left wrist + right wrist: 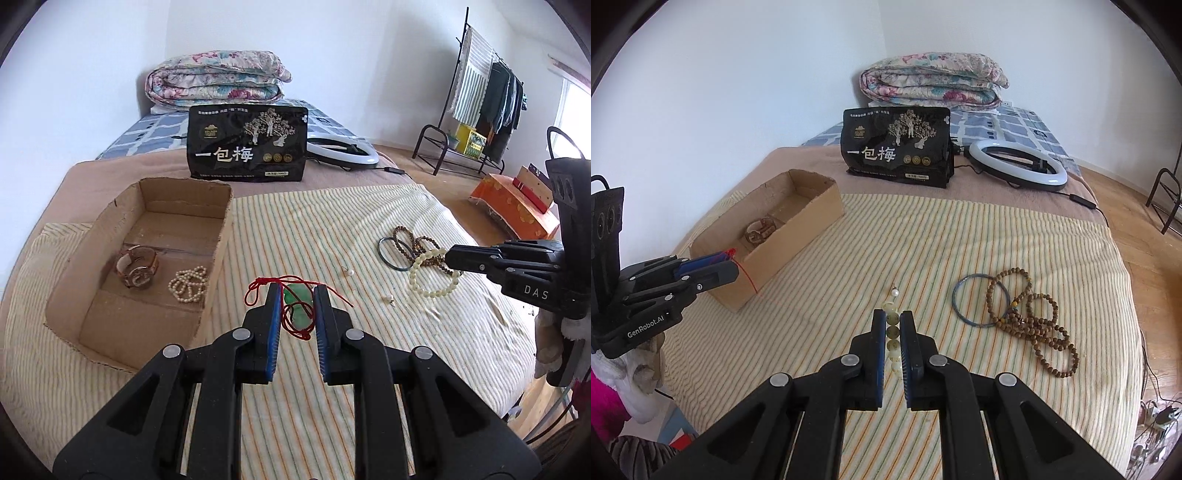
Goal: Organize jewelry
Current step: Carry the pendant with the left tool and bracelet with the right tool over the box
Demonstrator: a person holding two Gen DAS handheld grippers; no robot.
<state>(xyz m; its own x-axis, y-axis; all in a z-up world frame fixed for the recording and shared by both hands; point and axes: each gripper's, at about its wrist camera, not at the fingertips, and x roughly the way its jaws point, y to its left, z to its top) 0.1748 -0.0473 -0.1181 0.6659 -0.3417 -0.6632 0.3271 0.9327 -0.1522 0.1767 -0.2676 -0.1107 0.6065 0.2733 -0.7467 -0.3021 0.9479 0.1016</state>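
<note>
My left gripper (295, 291) is shut on a green jade pendant (298, 308) with a red cord, held above the striped cloth just right of the cardboard box (218, 251). The box holds a brown-strap watch (136, 266) and a pearl bracelet (187, 285). My right gripper (893, 317) is shut on a cream bead bracelet (892, 334), which also shows in the left wrist view (432, 275). A blue bangle (979, 299) and brown wooden bead strands (1030, 321) lie to its right. A small pearl earring (895, 292) lies ahead of it.
A black snack bag (247, 142) stands behind the box. A white ring light (1017, 164) lies at the back right, its cable trailing off. A folded floral quilt (216, 79) sits at the bed's head. A second pearl earring (388, 298) lies on the cloth. A clothes rack (480, 107) stands far right.
</note>
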